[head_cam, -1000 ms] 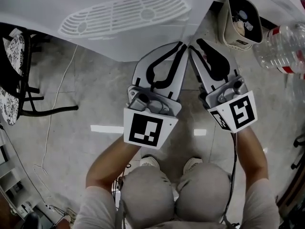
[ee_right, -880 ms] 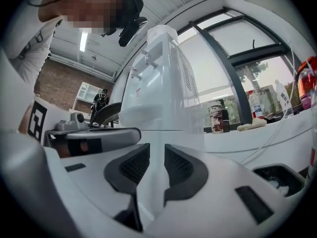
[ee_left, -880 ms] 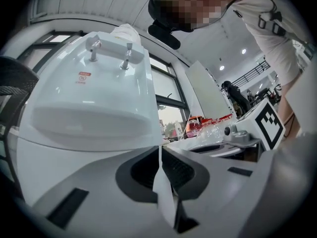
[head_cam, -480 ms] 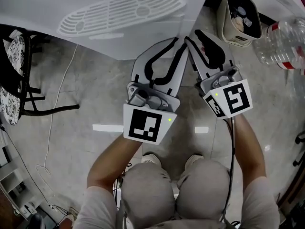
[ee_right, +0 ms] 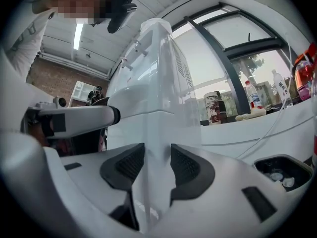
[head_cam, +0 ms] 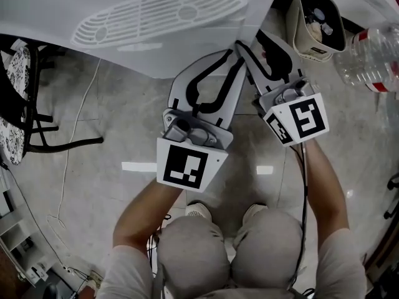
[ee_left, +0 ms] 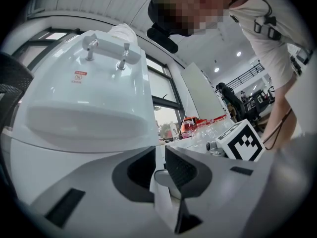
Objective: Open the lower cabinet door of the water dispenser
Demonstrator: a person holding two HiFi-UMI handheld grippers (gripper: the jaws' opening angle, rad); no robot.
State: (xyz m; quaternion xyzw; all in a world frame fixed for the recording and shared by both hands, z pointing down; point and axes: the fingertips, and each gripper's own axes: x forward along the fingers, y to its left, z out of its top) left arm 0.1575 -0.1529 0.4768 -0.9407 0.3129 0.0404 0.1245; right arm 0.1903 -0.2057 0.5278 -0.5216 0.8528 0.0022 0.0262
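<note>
1. Since a second ago the right claw [head_cam: 244, 45] has pushed forward toward the water dispenser [head_cam: 156, 17], and its marker cube [head_cam: 298, 120] now sits nearer the dispenser's front corner. The left claw [head_cam: 232, 64] has barely shifted and lies just beside that same corner.
2. The task looks to be at an early stage. The lower cabinet door [ee_left: 162, 197], if the thin white edge in the left claw is indeed it, does not appear swung out from the dispenser in any view. From the head view it is hidden beneath the dispenser's overhanging top. A grip seems to be made, and the pull itself is all still to do.
3. The left claw is narrow, its pads closed on that upright white edge low on the dispenser's front.
4. The right claw's pads stand a middling gap apart, astride the dispenser's vertical corner — whether they touch it I cannot tell.
5. Both forearms [head_cam: 146, 213] reach forward and down from above the person's knees [head_cam: 193, 254]. Both claws angle in toward the one dispenser corner, tips close together, with the right slightly ahead of the left.
</note>
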